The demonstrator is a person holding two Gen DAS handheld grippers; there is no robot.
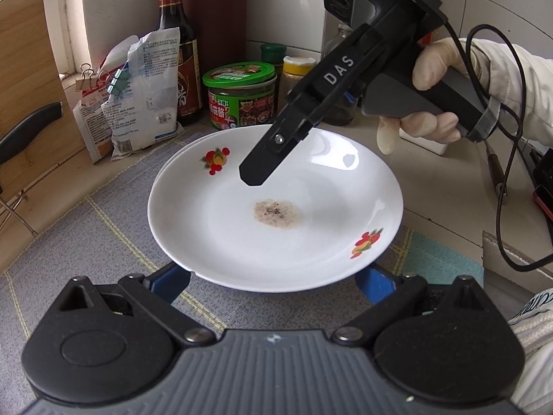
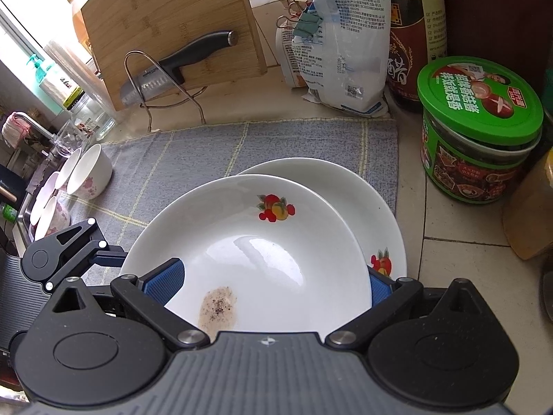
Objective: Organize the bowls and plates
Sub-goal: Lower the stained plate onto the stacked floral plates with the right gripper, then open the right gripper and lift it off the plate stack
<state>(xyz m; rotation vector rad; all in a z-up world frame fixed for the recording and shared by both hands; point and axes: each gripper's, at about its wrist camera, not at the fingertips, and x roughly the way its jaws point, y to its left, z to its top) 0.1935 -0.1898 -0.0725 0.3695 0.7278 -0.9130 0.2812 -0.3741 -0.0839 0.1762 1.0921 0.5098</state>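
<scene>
Left wrist view is showing the white fruit-print ceramic plate with a brown stain (image 1: 276,207) sitting on the grey checked cloth mat (image 1: 103,235). Its near rim is covering the tips of the left gripper (image 1: 273,282), so pad contact is not readable. The jaws are spread wide, one blue pad showing at each side under the rim.

The right gripper (image 1: 254,173) is hovering over the plate's far half, seen side-on here, so jaw gap is not readable in this view. The gloved right hand (image 1: 432,103) is holding its handle, right of the plate.

Right wrist view is showing what the left one mostly misses:
- right gripper (image 2: 273,283) jaws standing wide, straddling the stained plate (image 2: 249,242); the right pad is partly hidden behind the rim
- a second white fruit-print plate (image 2: 345,200) lying under the stained one, offset to its far right
- white bowls with pink flowers (image 2: 90,173) lying tipped, well left of the plate, partly cut off
- left gripper (image 2: 103,257) reaching the plate's left rim; whether it is touching is unclear

The green-lidded jar (image 2: 480,110) is standing off the mat, right of the plate.
</scene>
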